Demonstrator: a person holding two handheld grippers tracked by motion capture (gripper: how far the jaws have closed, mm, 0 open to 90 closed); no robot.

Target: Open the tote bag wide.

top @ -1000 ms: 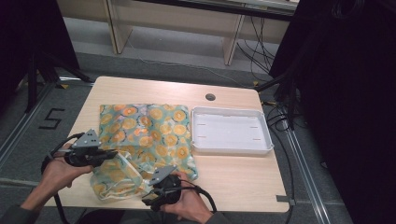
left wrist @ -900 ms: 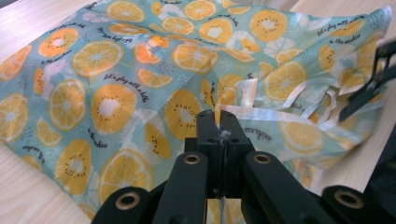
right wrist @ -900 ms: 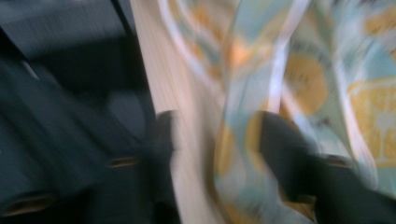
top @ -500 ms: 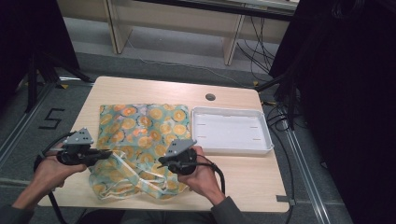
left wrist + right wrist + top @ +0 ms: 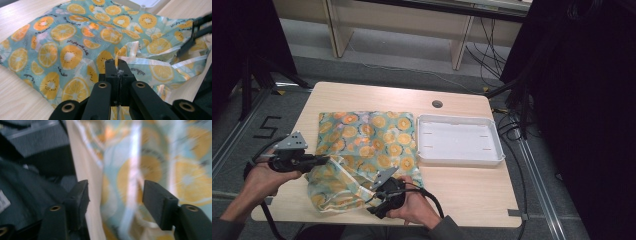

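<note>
A teal cloth [image 5: 372,137] printed with orange slices lies on the wooden table [image 5: 462,192], its near-left part lifted and rumpled. My left gripper [image 5: 323,160] is at the cloth's left side, shut on a white-hemmed edge. In the left gripper view the black jaws [image 5: 117,72] pinch that hem, and the cloth [image 5: 62,40] spreads out beyond them. My right gripper [image 5: 374,205] is at the table's front edge beside the rumpled part. In the right gripper view it [image 5: 117,195] is open, with blurred cloth [image 5: 155,165] behind the gap.
A white shallow tray [image 5: 457,161] sits empty right of the cloth, and its corner [image 5: 147,3] shows in the left gripper view. A small round hole [image 5: 437,104] is in the table's far side. Dark stands and cables flank the table.
My right gripper went up to the cloth's middle half a second ago and has come back to the front edge, now open. My left gripper has barely moved and still holds the hem.
</note>
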